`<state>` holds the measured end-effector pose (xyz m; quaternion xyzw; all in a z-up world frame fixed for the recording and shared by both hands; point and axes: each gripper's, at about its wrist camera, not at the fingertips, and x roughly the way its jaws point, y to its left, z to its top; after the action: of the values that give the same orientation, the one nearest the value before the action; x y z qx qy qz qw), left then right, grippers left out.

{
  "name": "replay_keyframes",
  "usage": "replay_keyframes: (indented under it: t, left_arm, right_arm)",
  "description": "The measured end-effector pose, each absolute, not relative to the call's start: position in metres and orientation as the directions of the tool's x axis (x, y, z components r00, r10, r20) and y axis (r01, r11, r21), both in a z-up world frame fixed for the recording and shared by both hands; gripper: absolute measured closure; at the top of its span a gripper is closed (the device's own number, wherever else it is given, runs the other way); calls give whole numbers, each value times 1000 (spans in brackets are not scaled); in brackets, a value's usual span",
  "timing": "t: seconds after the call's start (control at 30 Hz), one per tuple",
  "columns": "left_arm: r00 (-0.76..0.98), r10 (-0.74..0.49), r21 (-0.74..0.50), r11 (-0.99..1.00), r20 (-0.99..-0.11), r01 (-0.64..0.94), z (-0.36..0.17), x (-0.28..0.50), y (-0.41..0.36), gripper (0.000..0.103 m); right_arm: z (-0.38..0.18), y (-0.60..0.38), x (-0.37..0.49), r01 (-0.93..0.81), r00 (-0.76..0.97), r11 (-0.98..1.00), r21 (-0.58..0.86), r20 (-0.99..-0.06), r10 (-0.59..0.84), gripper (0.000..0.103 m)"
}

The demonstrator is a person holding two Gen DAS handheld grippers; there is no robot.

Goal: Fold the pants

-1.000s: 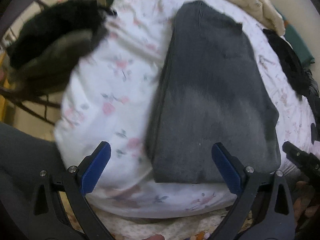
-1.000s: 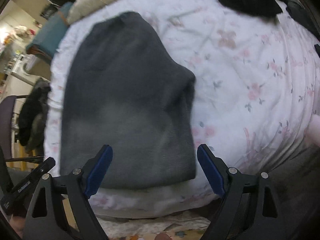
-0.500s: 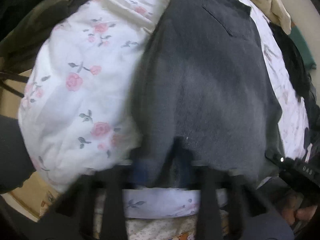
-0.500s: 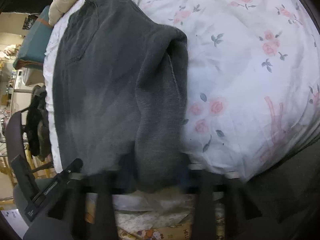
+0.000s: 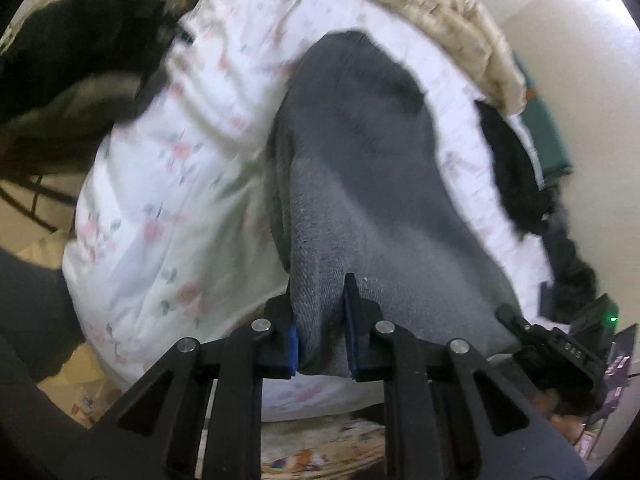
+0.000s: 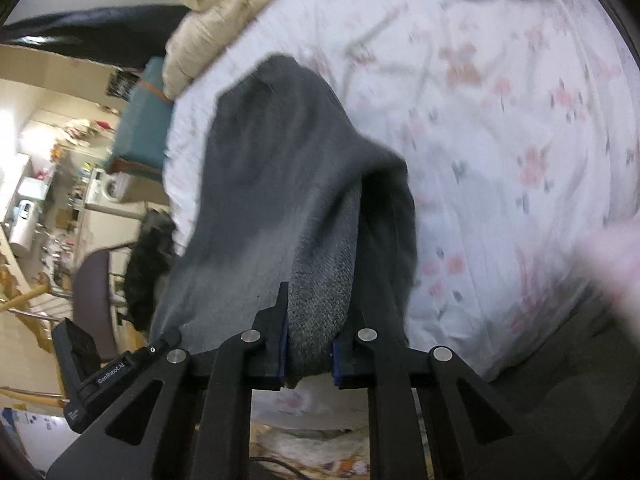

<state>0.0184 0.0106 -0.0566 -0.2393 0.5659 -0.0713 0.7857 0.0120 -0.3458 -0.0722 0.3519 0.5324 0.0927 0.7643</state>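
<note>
Dark grey folded pants [image 5: 360, 160] lie lengthwise on a floral bedsheet [image 5: 168, 160]. My left gripper [image 5: 319, 286] is closing, its blue pads pressed on a bunched part of the near hem at the pants' left side. In the right wrist view the same pants [image 6: 272, 160] run away from me. My right gripper [image 6: 316, 312] is closing too and pinches the near hem at the right side. The gripped edge hangs raised off the bed between the two grippers, while the far end rests on the sheet [image 6: 500, 100].
A beige quilt [image 5: 440, 12] is heaped at the bed's far end. Black clothes [image 5: 516, 172] lie along the right edge, and a dark furry garment [image 5: 72, 60] hangs at the left. A chair [image 6: 94, 300] and cluttered shelves stand beyond the bed's left side.
Both grippers were open just short of the pants' near hem. They dipped onto it, closed on the fabric and lifted, so the near edge has come up off the sheet.
</note>
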Motion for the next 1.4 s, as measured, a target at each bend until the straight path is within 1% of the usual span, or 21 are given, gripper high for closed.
replay_keyframes:
  t: [0.1, 0.23, 0.3, 0.37, 0.43, 0.53, 0.6, 0.63, 0.73, 0.77, 0.8, 0.83, 0.87, 0.9, 0.97, 1.03, 1.13, 1.27, 1.4]
  left_arm:
    - [383, -401, -482, 865, -832, -141, -30, 40, 10, 90]
    - [404, -412, -501, 854, -817, -141, -9, 84, 15, 91]
    - [394, -397, -475, 872, -829, -120, -4, 107, 12, 91]
    - [379, -378, -449, 886, -845, -116, -7, 110, 7, 91]
    - [347, -366, -421, 902, -863, -96, -17, 106, 5, 91]
    - [296, -368, -408, 909, -882, -87, -39, 84, 2, 91]
    - [279, -349, -382, 921, -894, -72, -51, 71, -2, 91]
    - [273, -333, -362, 930, -903, -60, -59, 64, -5, 91]
    - [248, -292, -316, 947, -924, -62, -81, 43, -5, 90]
    - [243, -285, -309, 949, -927, -67, -86, 39, -3, 90]
    - [244, -278, -302, 951, -929, -68, -89, 36, -1, 90]
    - [251, -269, -295, 953, -930, -72, -91, 32, 1, 90]
    - [254, -265, -292, 953, -930, -76, -92, 31, 2, 90]
    - [256, -261, -289, 954, -931, -78, -93, 30, 2, 90]
    - [267, -253, -281, 957, -930, -71, -94, 28, 1, 90]
    - [281, -252, -280, 958, -926, -64, -94, 27, 1, 90]
    - [285, -263, -295, 952, -922, -75, -95, 27, 4, 90]
    - [291, -275, -310, 948, -916, -78, -95, 27, 6, 90]
    - [297, -281, -316, 946, -912, -75, -94, 29, 6, 90]
  right_arm:
    - [-38, -350, 28, 173, 491, 744, 646, -711, 503, 90]
    - [-11, -352, 61, 131, 533, 734, 667, -672, 515, 90]
    - [-4, -349, 82, 119, 531, 752, 648, -682, 504, 90]
    - [-8, -344, 97, 120, 505, 769, 628, -706, 498, 90]
    - [-21, -343, 93, 139, 461, 778, 613, -735, 497, 90]
    - [-57, -348, 68, 223, 380, 757, 614, -770, 513, 90]
    - [-88, -349, 45, 299, 310, 736, 607, -792, 526, 89]
    - [-103, -348, 35, 331, 279, 737, 590, -807, 521, 85]
    - [-142, -343, 6, 414, 180, 731, 543, -836, 519, 85]
    - [-148, -343, -2, 436, 170, 726, 532, -841, 514, 81]
    - [-152, -344, -10, 460, 169, 721, 518, -848, 502, 70]
    - [-153, -345, -14, 475, 172, 717, 511, -853, 493, 50]
    - [-153, -347, -19, 493, 184, 705, 510, -853, 489, 39]
    - [-153, -350, -24, 512, 214, 677, 528, -842, 494, 31]
    - [-158, -351, -30, 524, 253, 629, 573, -811, 528, 31]
    - [-168, -345, -34, 548, 243, 576, 607, -774, 584, 31]
    - [-182, -335, -41, 592, 273, 434, 679, -676, 684, 31]
    - [-188, -314, -40, 580, 305, 378, 722, -622, 721, 31]
    - [-207, -313, -34, 616, 381, 280, 736, -589, 713, 31]
